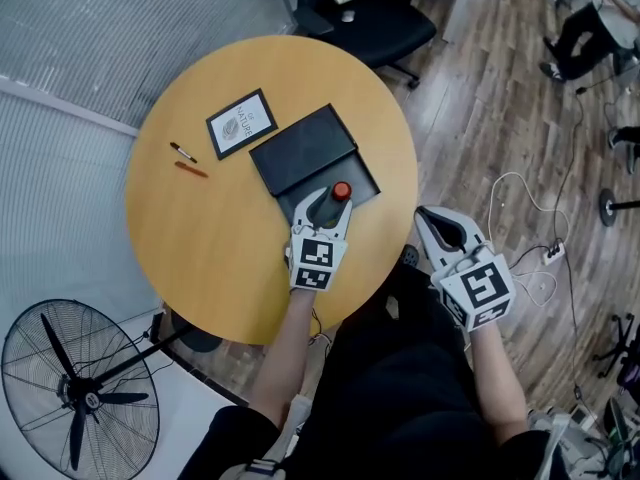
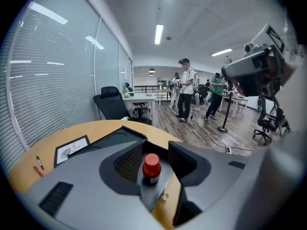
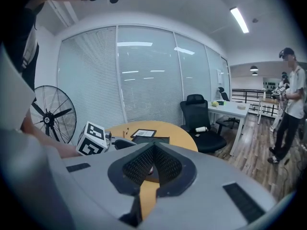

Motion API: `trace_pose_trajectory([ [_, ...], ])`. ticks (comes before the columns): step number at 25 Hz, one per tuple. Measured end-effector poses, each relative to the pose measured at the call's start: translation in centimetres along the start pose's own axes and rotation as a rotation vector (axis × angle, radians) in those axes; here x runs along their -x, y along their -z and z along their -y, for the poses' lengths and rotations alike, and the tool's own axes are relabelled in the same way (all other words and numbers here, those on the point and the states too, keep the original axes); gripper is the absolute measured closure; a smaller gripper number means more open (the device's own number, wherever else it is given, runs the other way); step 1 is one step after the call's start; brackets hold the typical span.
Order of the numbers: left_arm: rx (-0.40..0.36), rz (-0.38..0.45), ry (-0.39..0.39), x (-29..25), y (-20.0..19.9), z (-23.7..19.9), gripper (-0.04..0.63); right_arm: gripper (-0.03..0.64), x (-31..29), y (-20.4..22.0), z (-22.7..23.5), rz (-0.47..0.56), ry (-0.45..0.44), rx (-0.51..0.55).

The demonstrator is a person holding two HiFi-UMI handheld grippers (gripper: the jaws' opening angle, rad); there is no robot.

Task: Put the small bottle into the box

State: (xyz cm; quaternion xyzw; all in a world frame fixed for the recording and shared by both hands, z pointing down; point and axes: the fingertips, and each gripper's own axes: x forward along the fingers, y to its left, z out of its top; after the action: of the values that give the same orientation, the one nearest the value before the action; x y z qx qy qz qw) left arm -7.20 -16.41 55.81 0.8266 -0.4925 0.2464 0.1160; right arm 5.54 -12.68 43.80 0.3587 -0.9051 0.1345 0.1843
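Left tongs (image 1: pixel 326 206) released, straddling small bottle (image 1: pixel 341 190) in box (image 1: pixel 300 153); right tongs (image 1: pixel 428 218) clenched, empty.

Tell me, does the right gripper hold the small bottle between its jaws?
No, the jaws of the right gripper are shut together on nothing; the small bottle stands between the open jaws of the left gripper.

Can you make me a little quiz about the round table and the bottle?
1. True or false: the left gripper is squeezing the small bottle with the red cap.
2. What lies on the round wooden table near the white card in a black frame? A) a black pen B) scissors C) a cup
3. Fill in: the right gripper has its jaws ____.
Key: 1 false, its jaws stand open around it; 2 A; 3 shut.
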Motion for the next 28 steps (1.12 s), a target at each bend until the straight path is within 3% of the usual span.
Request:
trace_pose_trajectory([
  [13,0.05,0.132,-0.027,6.2,-5.5,1.8,0.44,0.607,0.1,-1.6,-0.7,0.084,-0.043,0.005],
  [28,0.122,0.273,-0.026,11.5,-10.3,2.5,0.561,0.607,-0.9,-3.5,-2.8,0.122,-0.091,0.032],
])
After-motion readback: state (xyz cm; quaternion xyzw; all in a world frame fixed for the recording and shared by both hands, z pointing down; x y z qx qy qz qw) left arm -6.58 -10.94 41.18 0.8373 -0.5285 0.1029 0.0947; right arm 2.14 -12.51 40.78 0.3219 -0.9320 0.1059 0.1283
